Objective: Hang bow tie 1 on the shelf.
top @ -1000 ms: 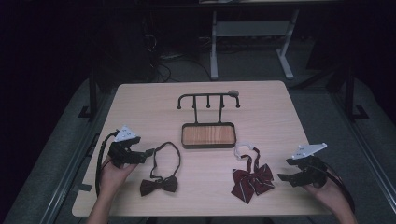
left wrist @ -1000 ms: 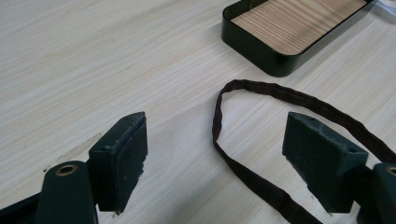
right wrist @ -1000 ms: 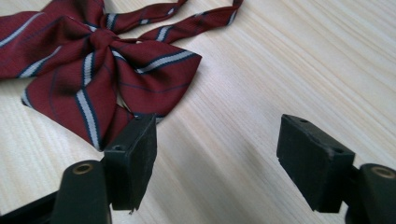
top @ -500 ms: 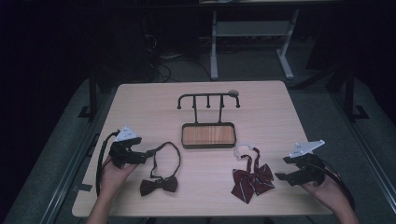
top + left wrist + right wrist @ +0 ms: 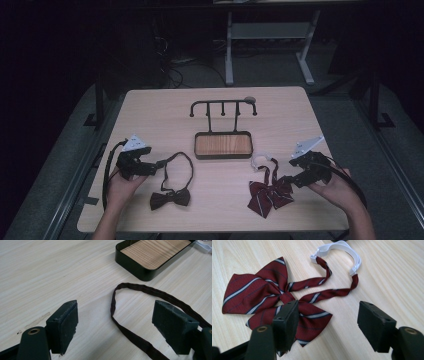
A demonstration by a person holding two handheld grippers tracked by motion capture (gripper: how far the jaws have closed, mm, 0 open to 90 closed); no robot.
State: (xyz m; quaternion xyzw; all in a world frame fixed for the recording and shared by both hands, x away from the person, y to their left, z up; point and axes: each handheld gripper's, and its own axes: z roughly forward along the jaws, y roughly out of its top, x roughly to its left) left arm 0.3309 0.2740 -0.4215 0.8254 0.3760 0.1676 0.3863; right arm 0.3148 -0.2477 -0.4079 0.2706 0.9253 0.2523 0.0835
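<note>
Your right gripper [image 5: 292, 176], jaws wide and just starting to narrow, nears the striped bow tie [image 5: 270, 193]; your left gripper [image 5: 159, 164], jaws wide and empty, straddles the dark strap [image 5: 140, 312] ready to pinch.

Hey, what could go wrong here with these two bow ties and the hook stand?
The right gripper, jaws wide and just closing slightly, may catch only one wing of the striped bow tie. The left gripper straddles the dark bow tie's strap, which could slip. The hook stand might tip.
</note>
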